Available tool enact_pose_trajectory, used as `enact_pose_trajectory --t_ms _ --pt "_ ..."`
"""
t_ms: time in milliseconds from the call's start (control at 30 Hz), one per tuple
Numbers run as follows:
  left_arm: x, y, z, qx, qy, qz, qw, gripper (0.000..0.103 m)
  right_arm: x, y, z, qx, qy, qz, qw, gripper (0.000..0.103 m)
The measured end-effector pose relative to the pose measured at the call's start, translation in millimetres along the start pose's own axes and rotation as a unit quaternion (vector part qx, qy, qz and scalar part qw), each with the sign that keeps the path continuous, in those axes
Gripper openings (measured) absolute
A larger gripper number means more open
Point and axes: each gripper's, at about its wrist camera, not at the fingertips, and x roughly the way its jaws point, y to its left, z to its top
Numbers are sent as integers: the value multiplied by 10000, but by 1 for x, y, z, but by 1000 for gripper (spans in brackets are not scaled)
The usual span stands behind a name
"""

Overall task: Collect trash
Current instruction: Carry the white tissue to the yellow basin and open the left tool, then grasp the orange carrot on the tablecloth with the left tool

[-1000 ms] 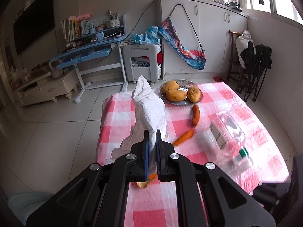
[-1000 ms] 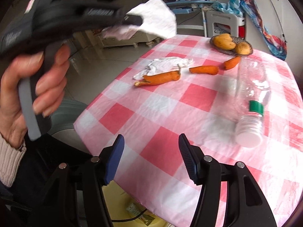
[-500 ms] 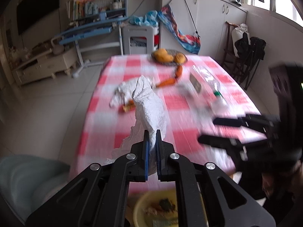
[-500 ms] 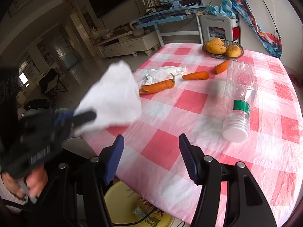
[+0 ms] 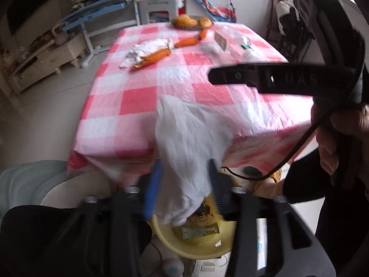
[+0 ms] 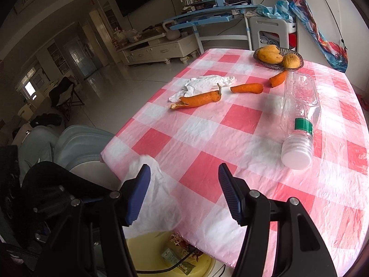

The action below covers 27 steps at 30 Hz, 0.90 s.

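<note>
Table with pink-and-white checked plastic cloth [image 6: 230, 124] fills both views. Round yellow plastic basin [image 5: 203, 242] sits on the floor under the near table edge, wrappers inside. Left gripper [image 5: 182, 184] points steeply down over the basin; its jaws are opening, and the crumpled white tissue sheet [image 5: 189, 152] hangs between the blue pads [image 5: 153, 187], blurred, with gaps on both sides, its lower end over the basin; it also shows at the table edge in the right wrist view [image 6: 159, 198]. Right gripper [image 6: 182, 194] hovers over the near table edge, jaws parted, nothing between them. Clear empty plastic bottle with green label and white cap [image 6: 299, 120] lies on its side, right of centre. A 2nd crumpled white tissue [image 6: 203, 84] lies mid-table, touching a long orange carrot peel piece [image 6: 198, 99]. 2 shorter carrot pieces [image 6: 248, 88] lie beyond. Dark bowl of yellow fruit [image 6: 276, 57] stands at the far edge.
</note>
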Motion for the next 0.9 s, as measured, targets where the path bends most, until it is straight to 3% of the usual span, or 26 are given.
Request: enact_pose_trajectory --t_ms 367,600,700,900 --pt "-29 23 12 -620 -661 -59 9959 52 3 -6 -2 152 7 -55 9999 60" --pt "-36 44 61 -598 -1024 230 9927 52 0 1 -2 -1 -77 -157 9998 60" --pt "-27 50 86 -520 -1047 255 9928 52 0 5 -1 -88 -96 -203 9997 60" --pt "32 46 143 127 -579 366 9976 52 -12 4 2 -232 -369 -479 9979 60"
